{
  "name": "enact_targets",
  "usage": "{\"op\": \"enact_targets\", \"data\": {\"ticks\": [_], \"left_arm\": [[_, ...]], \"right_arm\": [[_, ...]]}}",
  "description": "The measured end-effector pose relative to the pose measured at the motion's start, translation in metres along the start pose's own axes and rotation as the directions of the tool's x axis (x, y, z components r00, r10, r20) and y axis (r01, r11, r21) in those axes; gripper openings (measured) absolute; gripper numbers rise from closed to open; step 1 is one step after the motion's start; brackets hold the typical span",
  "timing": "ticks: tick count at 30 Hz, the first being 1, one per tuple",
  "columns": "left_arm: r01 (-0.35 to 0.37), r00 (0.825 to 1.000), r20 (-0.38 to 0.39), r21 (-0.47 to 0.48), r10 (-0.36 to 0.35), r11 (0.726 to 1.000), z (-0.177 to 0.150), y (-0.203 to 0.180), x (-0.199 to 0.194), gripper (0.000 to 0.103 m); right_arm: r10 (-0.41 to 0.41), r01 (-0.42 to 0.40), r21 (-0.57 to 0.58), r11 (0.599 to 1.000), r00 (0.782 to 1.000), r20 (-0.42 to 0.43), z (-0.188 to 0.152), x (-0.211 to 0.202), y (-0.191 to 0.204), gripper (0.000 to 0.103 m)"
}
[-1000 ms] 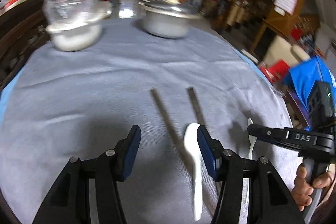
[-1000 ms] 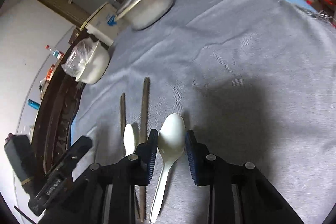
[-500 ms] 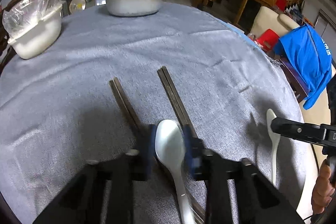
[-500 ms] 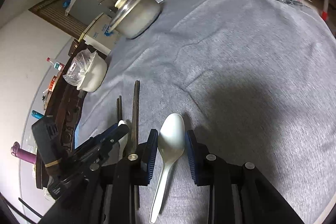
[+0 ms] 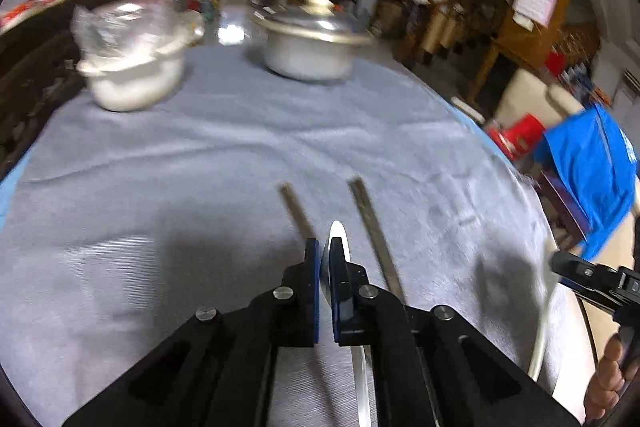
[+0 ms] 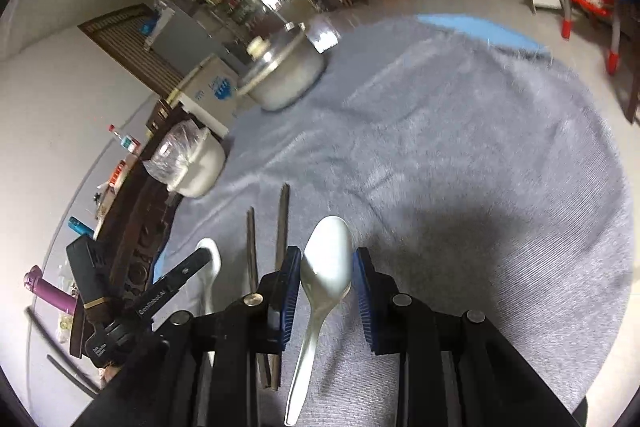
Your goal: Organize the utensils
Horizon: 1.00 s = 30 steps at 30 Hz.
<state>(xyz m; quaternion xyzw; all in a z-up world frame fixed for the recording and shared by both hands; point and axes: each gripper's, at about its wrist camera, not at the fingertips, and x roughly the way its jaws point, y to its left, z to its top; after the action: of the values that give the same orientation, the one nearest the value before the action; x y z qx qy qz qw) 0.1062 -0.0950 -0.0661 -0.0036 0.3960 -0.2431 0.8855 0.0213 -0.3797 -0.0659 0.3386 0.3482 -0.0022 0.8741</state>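
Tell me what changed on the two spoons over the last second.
The left claw went from wide open beside its white spoon to shut on it, the spoon now edge-on between the pads. The right claw stayed around the other spoon. Both chopstick pairs stayed flat on the cloth.

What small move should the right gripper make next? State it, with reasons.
Probably close on the white spoon: the right gripper is open with its pads either side of the bowl, while the left gripper is already shut on the other spoon.
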Motion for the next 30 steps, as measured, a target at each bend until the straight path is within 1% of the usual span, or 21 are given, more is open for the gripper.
{"op": "enact_targets", "data": {"ticks": [1, 3, 6, 7, 8, 11, 13, 15, 19, 20, 21, 22, 23, 24, 25, 27, 28, 29, 30], "left_arm": [[-0.02, 1.0, 0.022, -0.031, 0.021, 0.999, -0.001, 0.007, -0.009, 0.004], [-0.055, 0.996, 0.058, -0.096, 0.061, 0.994, -0.003, 0.021, -0.025, 0.004], [-0.114, 0.984, 0.109, -0.199, 0.138, 0.973, -0.014, 0.038, -0.053, 0.004], [-0.132, 0.978, 0.129, -0.244, 0.167, 0.961, -0.021, 0.044, -0.066, 0.004], [-0.138, 0.973, 0.142, -0.269, 0.181, 0.953, -0.025, 0.046, -0.074, 0.004], [-0.163, 0.948, 0.204, -0.35, 0.245, 0.922, -0.046, 0.053, -0.11, 0.004], [-0.159, 0.933, 0.241, -0.39, 0.267, 0.907, -0.057, 0.054, -0.131, 0.004], [-0.158, 0.918, 0.272, -0.415, 0.288, 0.896, -0.064, 0.052, -0.151, 0.004], [-0.141, 0.87, 0.373, -0.437, 0.322, 0.888, -0.076, 0.036, -0.196, 0.004], [-0.133, 0.856, 0.402, -0.437, 0.326, 0.889, -0.078, 0.031, -0.206, 0.004], [-0.124, 0.842, 0.429, -0.437, 0.327, 0.891, -0.081, 0.027, -0.216, 0.004], [-0.111, 0.823, 0.465, -0.431, 0.326, 0.895, -0.084, 0.019, -0.228, 0.004], [-0.106, 0.811, 0.486, -0.426, 0.326, 0.898, -0.085, 0.014, -0.234, 0.004], [-0.1, 0.793, 0.515, -0.417, 0.325, 0.903, -0.087, 0.007, -0.241, 0.004], [-0.084, 0.771, 0.553, -0.4, 0.314, 0.912, -0.09, -0.002, -0.25, 0.004], [-0.05, 0.749, 0.599, -0.374, 0.282, 0.926, -0.095, -0.01, -0.259, 0.004], [-0.031, 0.733, 0.629, -0.349, 0.258, 0.937, -0.098, -0.018, -0.263, 0.004], [-0.023, 0.722, 0.649, -0.326, 0.241, 0.945, -0.101, -0.023, -0.265, 0.004], [-0.017, 0.717, 0.661, -0.302, 0.222, 0.953, -0.103, -0.029, -0.265, 0.004]], "right_arm": [[-0.002, 0.002, -0.007, 1.0, 1.0, 0.02, 0.0, -0.005, 0.001, 0.029], [-0.009, 0.012, -0.03, 0.999, 0.996, 0.093, -0.001, -0.023, 0.006, 0.029], [0.002, 0.004, -0.035, 0.999, 0.987, 0.162, -0.003, -0.043, 0.009, 0.029], [-0.001, 0.008, -0.038, 0.999, 0.983, 0.182, -0.004, -0.049, 0.011, 0.029], [-0.004, 0.014, -0.047, 0.999, 0.978, 0.209, -0.006, -0.057, 0.014, 0.029], [0.024, -0.008, -0.062, 0.998, 0.963, 0.268, -0.013, -0.077, 0.021, 0.029], [0.034, -0.006, -0.091, 0.996, 0.948, 0.315, -0.018, -0.091, 0.031, 0.029], [0.055, -0.002, -0.139, 0.99, 0.926, 0.375, -0.026, -0.11, 0.045, 0.029], [0.098, -0.002, -0.21, 0.978, 0.887, 0.451, -0.042, -0.136, 0.068, 0.029], [0.118, -0.004, -0.236, 0.972, 0.874, 0.472, -0.049, -0.144, 0.076, 0.029], [0.132, -0.004, -0.256, 0.967, 0.865, 0.483, -0.054, -0.149, 0.082, 0.029], [0.141, 0.001, -0.277, 0.961, 0.858, 0.494, -0.058, -0.152, 0.09, 0.029], [0.151, 0.008, -0.299, 0.954, 0.851, 0.503, -0.063, -0.155, 0.096, 0.029], [0.159, 0.016, -0.321, 0.947, 0.845, 0.51, -0.069, -0.158, 0.103, 0.029], [0.164, 0.021, -0.335, 0.942, 0.842, 0.514, -0.072, -0.159, 0.107, 0.029], [0.181, 0.027, -0.368, 0.93, 0.835, 0.52, -0.083, -0.161, 0.117, 0.029], [0.187, 0.026, -0.375, 0.927, 0.834, 0.519, -0.086, -0.16, 0.12, 0.029], [0.193, 0.025, -0.387, 0.922, 0.836, 0.514, -0.091, -0.159, 0.124, 0.029], [0.194, 0.029, -0.395, 0.918, 0.837, 0.512, -0.094, -0.158, 0.126, 0.029]]}}
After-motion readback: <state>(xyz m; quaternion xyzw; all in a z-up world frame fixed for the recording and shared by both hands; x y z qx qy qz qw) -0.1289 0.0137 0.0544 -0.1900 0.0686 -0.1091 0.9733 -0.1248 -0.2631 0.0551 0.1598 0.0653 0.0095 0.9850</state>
